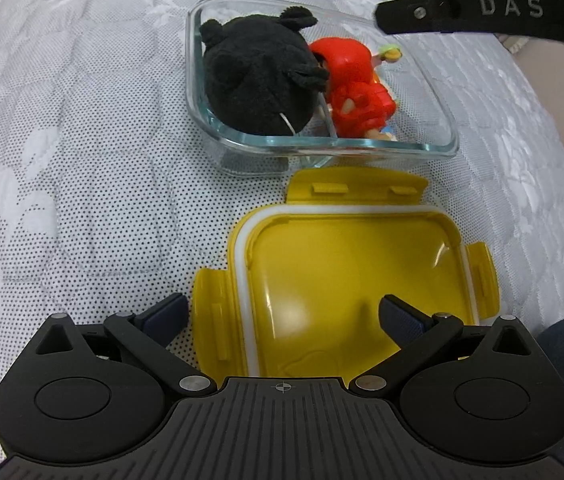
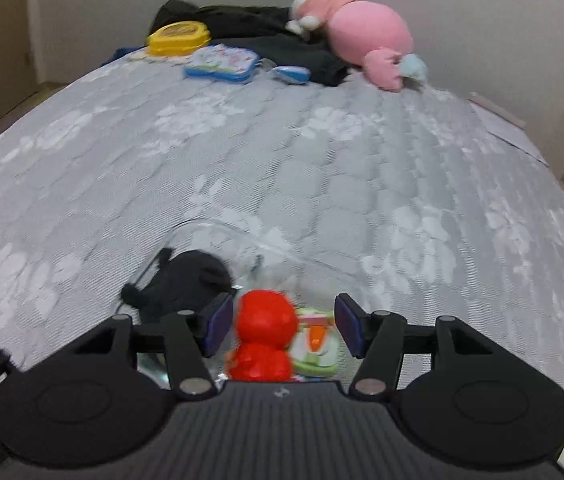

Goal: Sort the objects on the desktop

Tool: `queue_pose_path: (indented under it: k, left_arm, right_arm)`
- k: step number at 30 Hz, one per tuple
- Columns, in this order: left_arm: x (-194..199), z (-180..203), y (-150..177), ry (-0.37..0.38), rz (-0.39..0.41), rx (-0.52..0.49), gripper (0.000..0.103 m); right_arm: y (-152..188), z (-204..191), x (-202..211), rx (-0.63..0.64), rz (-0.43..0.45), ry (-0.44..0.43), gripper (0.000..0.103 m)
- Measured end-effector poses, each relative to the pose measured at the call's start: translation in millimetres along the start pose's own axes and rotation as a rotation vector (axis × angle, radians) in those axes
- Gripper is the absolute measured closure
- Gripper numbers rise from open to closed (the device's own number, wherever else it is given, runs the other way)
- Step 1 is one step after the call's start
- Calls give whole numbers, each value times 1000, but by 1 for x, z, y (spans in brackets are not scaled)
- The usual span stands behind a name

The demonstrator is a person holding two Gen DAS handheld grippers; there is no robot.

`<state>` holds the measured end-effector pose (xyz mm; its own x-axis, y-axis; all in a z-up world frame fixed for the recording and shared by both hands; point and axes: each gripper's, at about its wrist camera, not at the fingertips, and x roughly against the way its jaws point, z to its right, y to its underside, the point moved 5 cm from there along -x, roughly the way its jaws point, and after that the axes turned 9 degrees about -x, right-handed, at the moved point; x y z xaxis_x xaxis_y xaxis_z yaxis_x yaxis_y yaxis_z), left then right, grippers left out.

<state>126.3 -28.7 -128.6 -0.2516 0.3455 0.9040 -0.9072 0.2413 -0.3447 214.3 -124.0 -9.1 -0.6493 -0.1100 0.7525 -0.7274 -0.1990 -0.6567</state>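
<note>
While the right gripper [image 2: 282, 328] gapes empty, red toy [image 2: 264, 336] between its jaws, untouched.

Materials/finish: mostly plastic, glass and cloth.
Glass container [image 1: 438, 120]: clear, glossy, smooth walls. Yellow lid [image 1: 346, 276]: glossy smooth plastic with a white seal strip round the rim. Black plush toy [image 1: 258, 84]: matt, fuzzy fabric. Red toy figure [image 1: 356, 96]: shiny moulded plastic. Mattress cover [image 1: 82, 160]: quilted grey-white cloth, woven flower pattern with a slight sheen, dotted mesh texture. Left gripper [image 1: 282, 314]: matt black plastic, ribbed body, metal pivot pins, dark blue textured pads [image 1: 402, 320]. Far off, pink plush toy [image 2: 366, 36]: soft matt cloth.
</note>
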Motion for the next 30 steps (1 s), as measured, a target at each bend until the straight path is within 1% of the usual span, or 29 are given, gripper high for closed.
queue_pose_path:
  k: [2,3,4,5,6,7,9,12,15,16,19,21,23,25,27,30]
  left_arm:
    - [0,1,0,-1,0,0,0]
    - [-1,1,0,-1,-1,0,0]
    - [-1,1,0,-1,-1,0,0]
    - [-2,1,0,-1,-3,1,0]
    - [-3,1,0,-2,-5,2,0]
    - [-3,2,0,-3,-6,2,0]
    - [-4,3,0,-3,-5,0,0]
    - [-4,4,0,-3,-5,1,0]
    - [-6,6,-1,-2,-4,1,0]
    - [-6,7,-1,-2,-4,2,0]
    - [-6,10,0,-3,-1,1,0]
    - [-5,11,0,-8,7,-2,0]
    - [-3,13,-2,-30,26,-9,0]
    - [-1,11,-7,-56,44,-10,0]
    - [-2,9,-8,-66,54,-3,0]
    - [-4,11,-9,-66,58,4,0]
  right_arm:
    - [0,11,-3,-64,-1,19,43]
    - [1,16,-5,-93,-11,24,46]
    - [3,19,-7,-115,-29,21,53]
    - [5,22,-10,-136,-49,17,57]
    - [7,23,-13,-150,-68,4,65]
    - [11,23,-16,-153,-83,-6,66]
    - [19,20,-21,-147,-104,-16,66]
    - [27,13,-29,-112,-105,6,66]
    - [31,10,-37,-124,-105,13,66]
    - [31,9,-38,-128,-100,14,64]
    - [27,8,-37,-123,-57,31,64]
    - [17,12,-29,-156,3,22,64]
    - [9,16,-26,-169,29,50,64]
    - [4,21,-31,-164,18,81,64]
    - [3,26,-38,-195,6,71,64]
    - [4,36,-51,-298,-18,57,59]
